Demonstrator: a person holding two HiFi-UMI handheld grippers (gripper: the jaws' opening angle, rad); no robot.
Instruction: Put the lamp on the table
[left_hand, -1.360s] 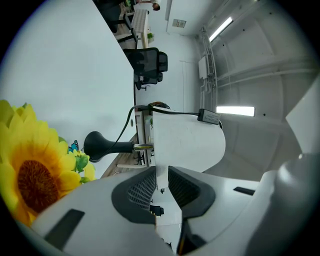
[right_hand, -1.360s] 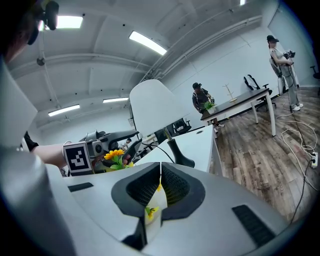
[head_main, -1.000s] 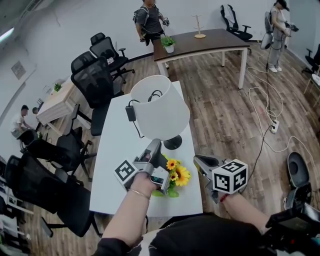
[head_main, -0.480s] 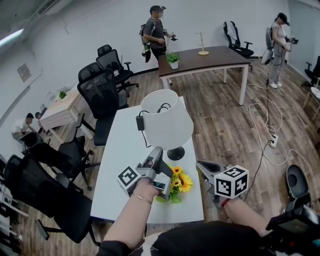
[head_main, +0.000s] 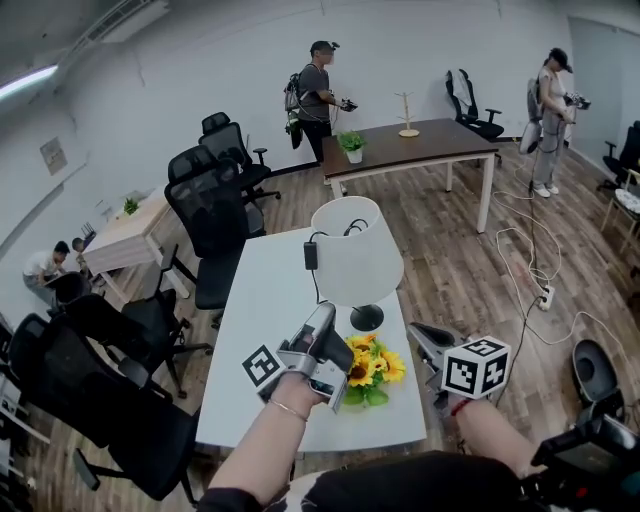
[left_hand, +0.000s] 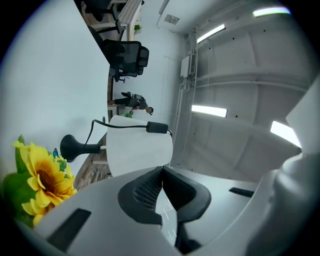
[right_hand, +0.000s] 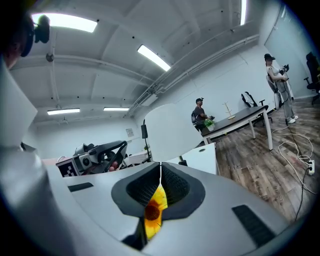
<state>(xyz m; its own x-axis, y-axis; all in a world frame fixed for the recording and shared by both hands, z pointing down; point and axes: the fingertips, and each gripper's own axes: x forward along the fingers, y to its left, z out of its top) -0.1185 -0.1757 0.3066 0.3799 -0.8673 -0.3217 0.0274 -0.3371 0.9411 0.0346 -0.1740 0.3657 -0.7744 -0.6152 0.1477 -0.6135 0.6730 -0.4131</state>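
Checker: What has just changed?

Observer: The left claw (head_main: 326, 311) has just been closing, and its pads now meet with nothing between them. Both claws sit a little higher than a second ago, and the head view has tipped up to take in more of the room.

Checker: And the lamp?

Observer: The white-shaded lamp with a black stem and round black base (head_main: 356, 262) stands upright on the long white counter (head_main: 262, 300). It is in the same spot beside the flowers as a second ago, with its black cord and adapter draped over the top of the shade. Neither claw touches it.

Checker: The right claw?

Observer: The right claw (head_main: 414, 328) is pinched together and empty. A yellow bloom shows through the gap below its pads, but it lies beyond them, ungripped.

Checker: So where does the task stand?

Observer: I judge the placing done, since the lamp stands by itself with both claws clear of it.

Checker: Count things for me.

Observer:
- One lamp.
- One bunch of yellow artificial sunflowers with green leaves (head_main: 372, 368), just beside the lamp's base.
- Two claws.
- Three counters: the white one, a dark brown one (head_main: 430, 140) and a pale wooden one (head_main: 125, 230). The dark brown one carries one small potted plant (head_main: 352, 145) and one wooden stand (head_main: 407, 115).
- Three other people, two standing and one low at the left.
- The black mesh office chairs (head_main: 210, 210) overlap too much for a sure count.
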